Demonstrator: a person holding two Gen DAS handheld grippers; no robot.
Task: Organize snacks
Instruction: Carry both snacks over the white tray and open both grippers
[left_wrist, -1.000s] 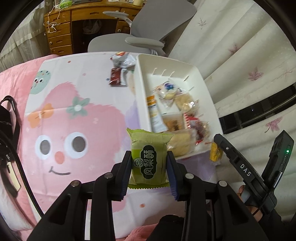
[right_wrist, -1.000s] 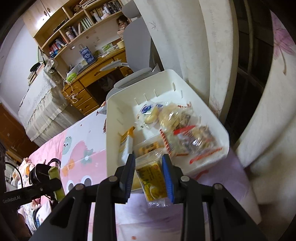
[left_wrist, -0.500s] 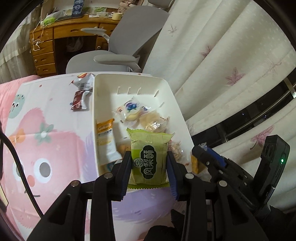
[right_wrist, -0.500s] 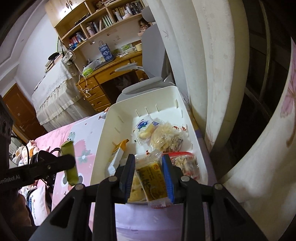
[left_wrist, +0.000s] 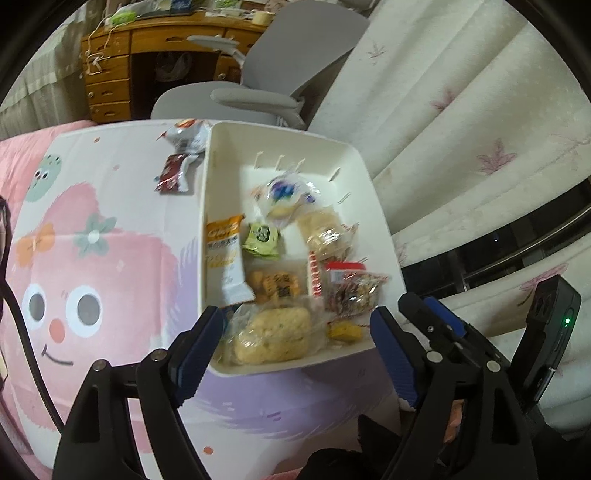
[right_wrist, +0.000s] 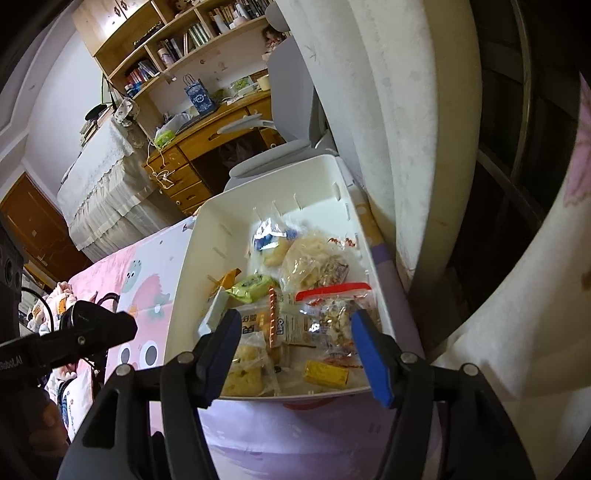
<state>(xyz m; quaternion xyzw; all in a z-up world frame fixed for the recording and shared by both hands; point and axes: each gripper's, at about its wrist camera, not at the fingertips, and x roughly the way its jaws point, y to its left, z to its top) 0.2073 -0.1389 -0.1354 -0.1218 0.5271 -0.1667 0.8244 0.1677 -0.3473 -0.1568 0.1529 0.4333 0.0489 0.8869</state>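
Observation:
A white bin (left_wrist: 207, 221) holds several wrapped snacks. My left gripper (left_wrist: 295, 319) hovers over the bin's near edge, its jaws opening with nothing between them. The green packet (left_wrist: 262, 238) lies in the bin beside an orange-and-white packet (left_wrist: 225, 258). My right gripper (right_wrist: 295, 321) hangs over the same bin (right_wrist: 184, 288), its jaws also opening and empty. A small yellow packet (right_wrist: 325, 373) rests in the bin's near right corner and shows in the left wrist view too (left_wrist: 345, 331). The green packet (right_wrist: 251, 286) sits mid-bin. Each view catches the other gripper at its side (left_wrist: 436, 321) (right_wrist: 99, 328).
Two loose packets, a dark red one (left_wrist: 173, 173) and a white-and-orange one (left_wrist: 184, 134), lie on the pink cartoon cloth (left_wrist: 92, 258) left of the bin. A grey chair (left_wrist: 258, 74) and a wooden desk (left_wrist: 118, 74) stand behind. Curtains (left_wrist: 461, 110) hang close on the right.
Both grippers opened. The green packet left the left gripper and now lies in the bin. The yellow packet left the right gripper and lies in the bin's near corner.

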